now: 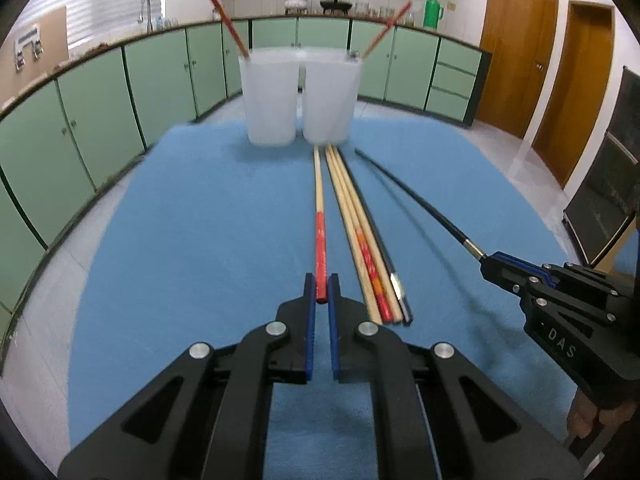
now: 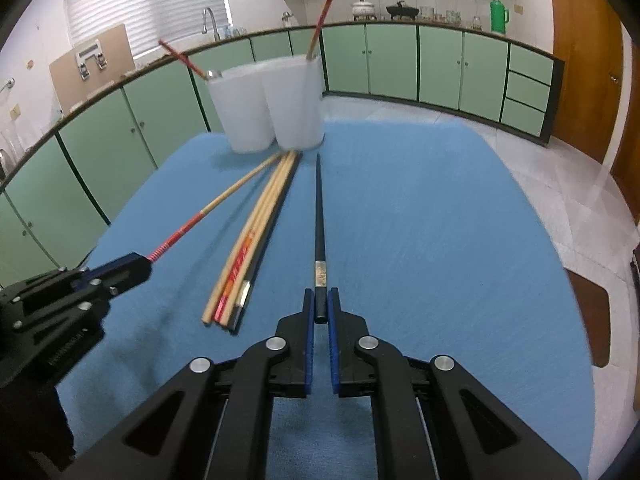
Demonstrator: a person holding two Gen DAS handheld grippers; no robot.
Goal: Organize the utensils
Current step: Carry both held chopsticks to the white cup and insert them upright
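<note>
Two white plastic cups (image 1: 272, 96) (image 1: 330, 96) stand side by side at the far end of the blue mat (image 1: 200, 220), each with one red-ended chopstick leaning in it. My left gripper (image 1: 321, 286) is shut on the red end of a wooden chopstick (image 1: 319, 200). My right gripper (image 2: 320, 300) is shut on the end of a black chopstick (image 2: 319, 208); it also shows in the left wrist view (image 1: 492, 266). A bundle of several wooden, red-patterned and black chopsticks (image 1: 360, 232) lies on the mat between the two held ones; it also shows in the right wrist view (image 2: 256, 236).
The mat covers a table with floor beyond its edges (image 2: 540, 184). Green cabinets (image 1: 100, 104) line the far walls, with a sink tap (image 1: 146, 6) and a green thermos (image 1: 432, 10) on the counter. A wooden door (image 1: 516, 48) is at the right.
</note>
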